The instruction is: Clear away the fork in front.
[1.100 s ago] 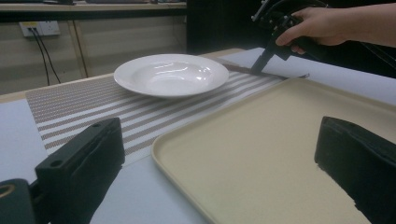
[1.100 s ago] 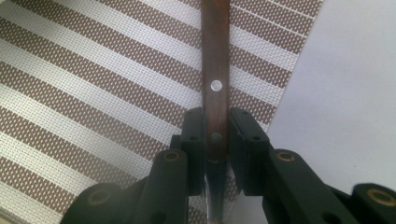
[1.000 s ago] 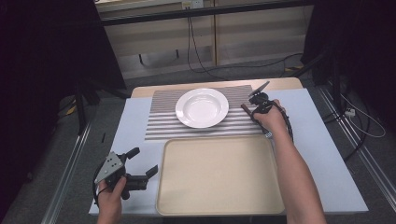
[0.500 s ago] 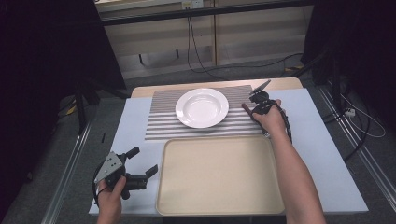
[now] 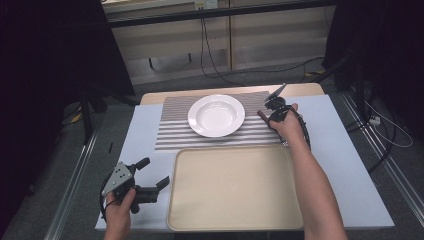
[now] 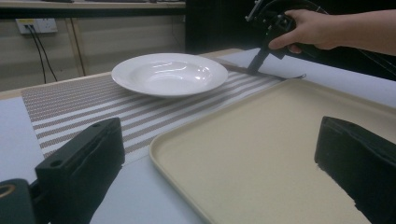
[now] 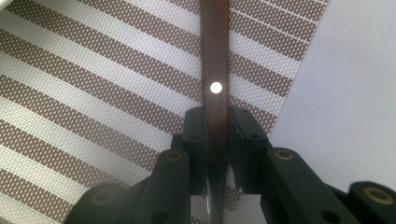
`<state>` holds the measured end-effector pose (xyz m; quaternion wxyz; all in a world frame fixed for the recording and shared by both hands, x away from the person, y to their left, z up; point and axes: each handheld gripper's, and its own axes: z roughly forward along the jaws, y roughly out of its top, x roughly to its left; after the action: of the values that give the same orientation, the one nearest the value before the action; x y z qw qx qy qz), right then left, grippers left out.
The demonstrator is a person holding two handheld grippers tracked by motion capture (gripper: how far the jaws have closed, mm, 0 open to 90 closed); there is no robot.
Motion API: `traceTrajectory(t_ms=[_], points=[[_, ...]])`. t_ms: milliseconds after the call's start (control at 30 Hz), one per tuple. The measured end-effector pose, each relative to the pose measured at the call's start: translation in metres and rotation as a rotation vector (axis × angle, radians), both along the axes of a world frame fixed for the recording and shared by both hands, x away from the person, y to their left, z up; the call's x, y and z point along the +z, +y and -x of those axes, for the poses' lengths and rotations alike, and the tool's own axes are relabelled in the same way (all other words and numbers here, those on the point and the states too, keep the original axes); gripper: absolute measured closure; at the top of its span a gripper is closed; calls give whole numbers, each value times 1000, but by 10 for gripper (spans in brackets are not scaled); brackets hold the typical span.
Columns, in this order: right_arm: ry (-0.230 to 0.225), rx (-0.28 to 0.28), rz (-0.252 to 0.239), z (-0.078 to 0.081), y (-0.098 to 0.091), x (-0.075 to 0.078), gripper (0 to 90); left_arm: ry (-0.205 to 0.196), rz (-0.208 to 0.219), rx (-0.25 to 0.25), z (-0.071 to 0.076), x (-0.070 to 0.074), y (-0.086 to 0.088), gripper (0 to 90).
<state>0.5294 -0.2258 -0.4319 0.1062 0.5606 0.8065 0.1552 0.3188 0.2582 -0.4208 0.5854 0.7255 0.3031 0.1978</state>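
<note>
A dark brown wooden handle with a small silver rivet (image 7: 215, 87), most likely a table knife's, lies at the right edge of the brown-and-white striped woven placemat (image 5: 175, 131), just right of the round white ceramic plate (image 5: 216, 115) that sits on that mat. The right gripper (image 5: 270, 111) points straight down on it, its jaws closed against both sides of the handle, which looks to be resting on the mat. I would judge the step to be either picking up or setting down this piece beside the plate; next, the hand must either lift cleanly without dragging the mat or let go and rise straight up. Nearer than the plate lies a large beige plastic tray (image 5: 235, 190), bare. Left of the tray, well away from the plate, the left gripper (image 5: 159, 182) waits low over the pale blue surface (image 5: 142, 135), jaws spread wide and holding nothing.
</note>
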Motion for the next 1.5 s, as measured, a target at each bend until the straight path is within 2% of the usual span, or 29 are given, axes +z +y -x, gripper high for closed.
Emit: traceTrajectory(t_ms=[67, 167, 367, 467, 567, 733, 767, 800, 833, 900, 1067, 1167, 1267, 1400, 1500], points=[[-3, -1, 2, 1, 1, 0, 777, -5, -5, -5, 0, 0, 0, 17], [22, 28, 16, 2, 3, 2, 777, -1, 6, -4, 1, 0, 0, 17], [39, 43, 34, 1, 6, 2, 765, 4, 10, -1, 1, 0, 0, 18], [62, 69, 82, -2, 12, 3, 765, 4, 7, 1, 1, 0, 0, 17], [89, 59, 83, -6, 13, 3, 767, 1, 1, -1, 0, 0, 0, 17], [105, 72, 36, -9, 6, 3, 777, 2, -9, 1, 0, -1, -1, 17], [105, 77, 43, -9, 6, 3, 778, 2, -12, 0, 1, -1, -1, 17], [108, 74, 72, -9, 11, 3, 779, 0, -13, 0, 1, -1, -1, 17], [108, 74, 72, -9, 11, 3, 779, 1, -18, -3, 1, -1, -2, 17], [116, 52, 99, -10, 15, 4, 779, -1, -22, -7, 1, -1, -2, 17], [126, 53, 92, -11, 14, 4, 781, -8, -6, -9, 3, 0, 1, 16], [124, 51, 66, -11, 10, 5, 782, -5, -2, 0, 2, -1, 3, 17], [117, 67, 86, -10, 13, 6, 783, -8, -2, 2, 2, 0, 5, 17], [58, 66, 65, -7, 11, 17, 783, -10, 1, 15, 4, 0, 7, 16], [-3, 57, 17, -2, 4, 30, 783, -12, 11, 22, 5, 1, 9, 17]])
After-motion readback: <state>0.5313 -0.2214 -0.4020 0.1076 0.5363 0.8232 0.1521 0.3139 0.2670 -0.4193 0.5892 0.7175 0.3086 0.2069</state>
